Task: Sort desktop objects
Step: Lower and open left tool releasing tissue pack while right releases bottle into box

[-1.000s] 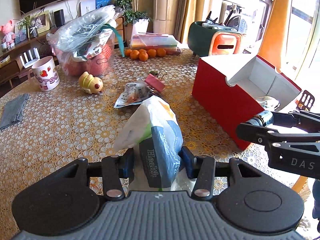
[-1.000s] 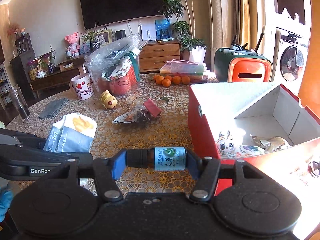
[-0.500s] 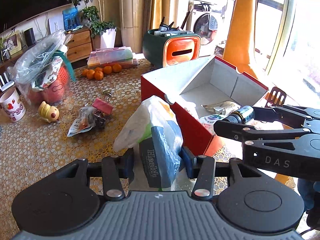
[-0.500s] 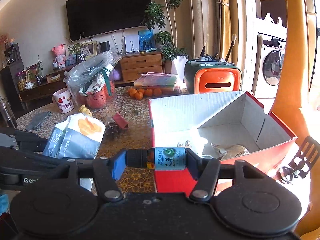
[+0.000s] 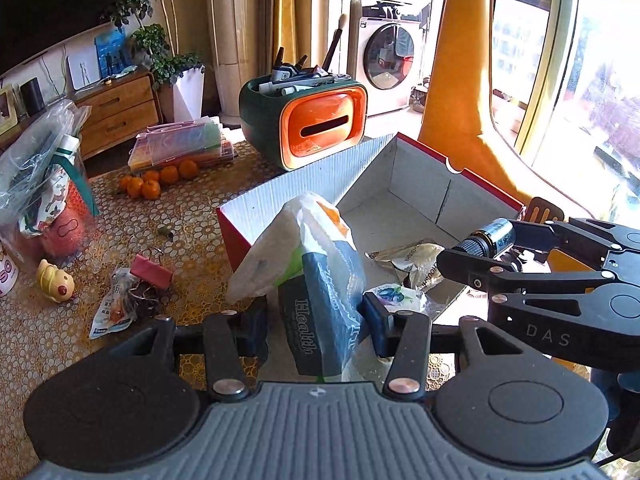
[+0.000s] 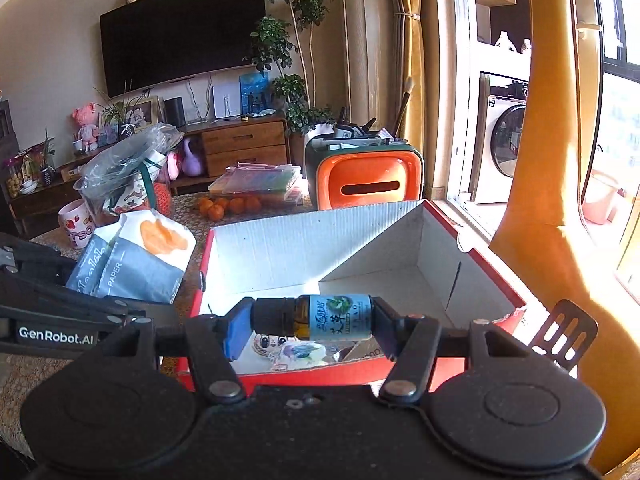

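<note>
The left gripper pinches a soft tissue pack, its blue pads pressed into the pack's blue-grey lower half, which bears the word "Health"; the white top with an orange print flops over to the left. The pack hangs at the near rim of the open red cardboard box, partly over the lace-patterned table. The right gripper clamps a small amber bottle crosswise, black cap against the left pad, blue label facing the camera. The bottle sits over the box's white interior. Crumpled wrappers lie on the box floor. Behind the box stands an orange-fronted green organiser full of pens. Farther left on the table are mandarins, a yellow duck toy and a red binder clip.
</note>
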A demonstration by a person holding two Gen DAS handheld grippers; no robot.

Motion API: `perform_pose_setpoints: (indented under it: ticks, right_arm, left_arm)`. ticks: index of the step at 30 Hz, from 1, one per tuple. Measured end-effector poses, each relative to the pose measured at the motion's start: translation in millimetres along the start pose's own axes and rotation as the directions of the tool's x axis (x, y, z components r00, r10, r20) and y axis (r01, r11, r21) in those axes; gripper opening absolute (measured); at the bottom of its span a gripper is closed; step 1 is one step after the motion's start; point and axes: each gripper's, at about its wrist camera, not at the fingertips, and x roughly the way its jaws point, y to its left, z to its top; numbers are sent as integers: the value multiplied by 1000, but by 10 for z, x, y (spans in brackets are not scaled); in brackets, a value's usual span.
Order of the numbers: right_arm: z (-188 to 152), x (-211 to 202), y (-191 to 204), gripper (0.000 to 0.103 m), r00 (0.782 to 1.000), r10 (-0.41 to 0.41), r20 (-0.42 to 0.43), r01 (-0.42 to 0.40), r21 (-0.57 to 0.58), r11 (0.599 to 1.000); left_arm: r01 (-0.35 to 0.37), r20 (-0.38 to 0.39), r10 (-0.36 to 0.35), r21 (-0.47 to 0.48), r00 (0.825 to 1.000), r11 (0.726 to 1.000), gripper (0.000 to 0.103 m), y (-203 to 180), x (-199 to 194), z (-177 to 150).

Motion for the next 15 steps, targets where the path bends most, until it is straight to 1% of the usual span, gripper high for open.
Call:
perform_pose_setpoints:
  ticks: [6,9,12,15]
  right_arm:
    - [45,202,-258,61,1000,-31,-4,31,11,999]
    - [63,331,-367,61,999,-49,-19,49,-1,999]
    - [68,458,-442,61,998,-55,-37,54,-32,998]
    - [71,580,-528,61,997,-65,-53,63,-32,997]
  left_arm:
    - [-10,-4,10,47,1000,999,48,-144,274,272]
    - [-18,-4,19,77,1000,997,48,-178,426,371]
    - [-16,-30,18,70,999,997,48,-155,596,440]
    - [-13,-64,17,60,998,998,48,-115,782,497]
